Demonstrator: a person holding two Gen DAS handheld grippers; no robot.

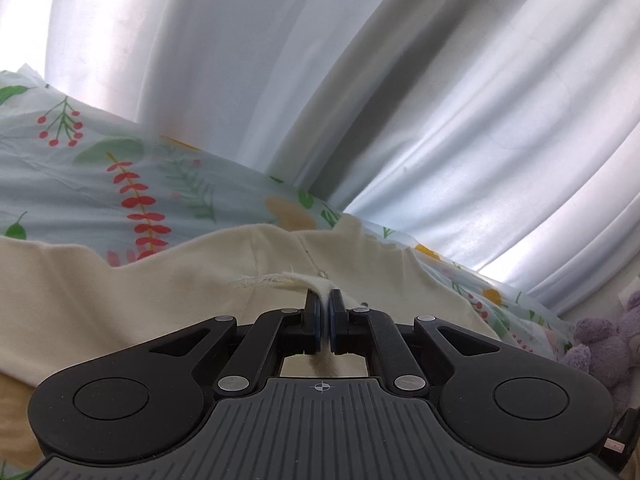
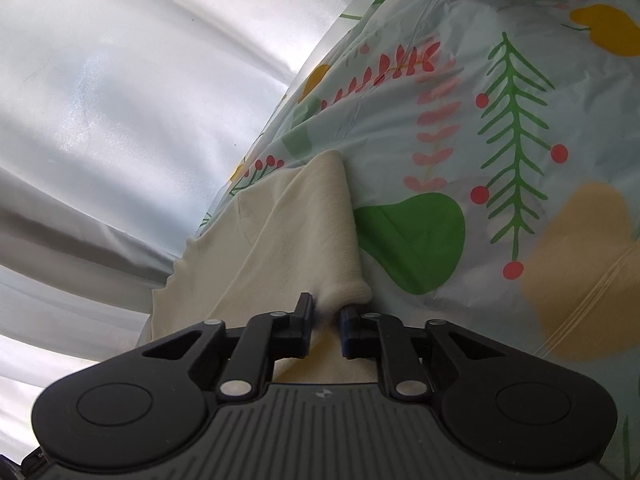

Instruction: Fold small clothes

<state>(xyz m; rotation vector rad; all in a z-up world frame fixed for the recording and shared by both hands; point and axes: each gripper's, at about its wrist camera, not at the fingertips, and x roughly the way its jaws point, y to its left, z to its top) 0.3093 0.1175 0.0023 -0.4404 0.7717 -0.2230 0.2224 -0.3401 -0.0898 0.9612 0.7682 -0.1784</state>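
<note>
Left tongs (image 1: 325, 300) pinch a cream garment (image 1: 120, 280) on the floral bedsheet (image 1: 80, 184); right tongs (image 2: 326, 312) clamp its cuff.

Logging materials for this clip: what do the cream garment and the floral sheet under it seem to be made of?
Cream garment: looks like soft matte knit, probably cotton jersey; it has a rolled edge, limp folds and a frayed tag.
Floral sheet: thin, smooth woven fabric with a printed pattern and fine creases, faintly glossy, possibly cotton or a polyester blend.
</note>
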